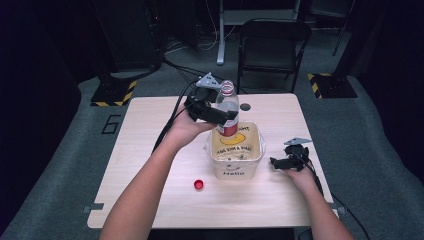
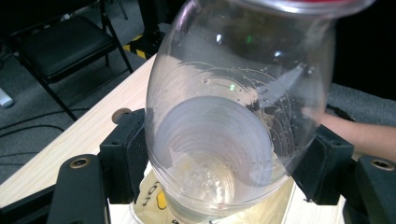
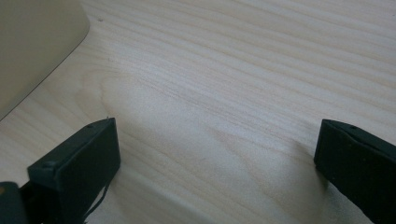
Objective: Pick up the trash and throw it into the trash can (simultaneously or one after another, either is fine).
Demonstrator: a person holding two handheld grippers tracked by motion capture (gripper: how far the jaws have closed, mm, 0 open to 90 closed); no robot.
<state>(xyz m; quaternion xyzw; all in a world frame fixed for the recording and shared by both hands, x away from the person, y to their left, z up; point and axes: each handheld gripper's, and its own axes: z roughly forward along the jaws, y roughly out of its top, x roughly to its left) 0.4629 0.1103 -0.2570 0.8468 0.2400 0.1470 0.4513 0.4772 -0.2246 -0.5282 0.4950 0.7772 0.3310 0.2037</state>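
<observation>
The clear plastic bottle (image 1: 227, 107) is uncapped, with a red ring at its neck and a red label low on its body; its walls look empty and see-through, and it stands upright over the open top of the cream tub (image 1: 236, 152). The left gripper (image 1: 216, 116) pinches it round the middle, a black jaw pressing on each side of the glassy body. The tub, printed with yellow and the word "Hello", sits mid-table (image 1: 150, 150). A red cap (image 1: 199, 184) lies just beside the tub's left front. The right gripper (image 1: 286, 161) rests low to the tub's right, jaws spread wide over bare wood.
</observation>
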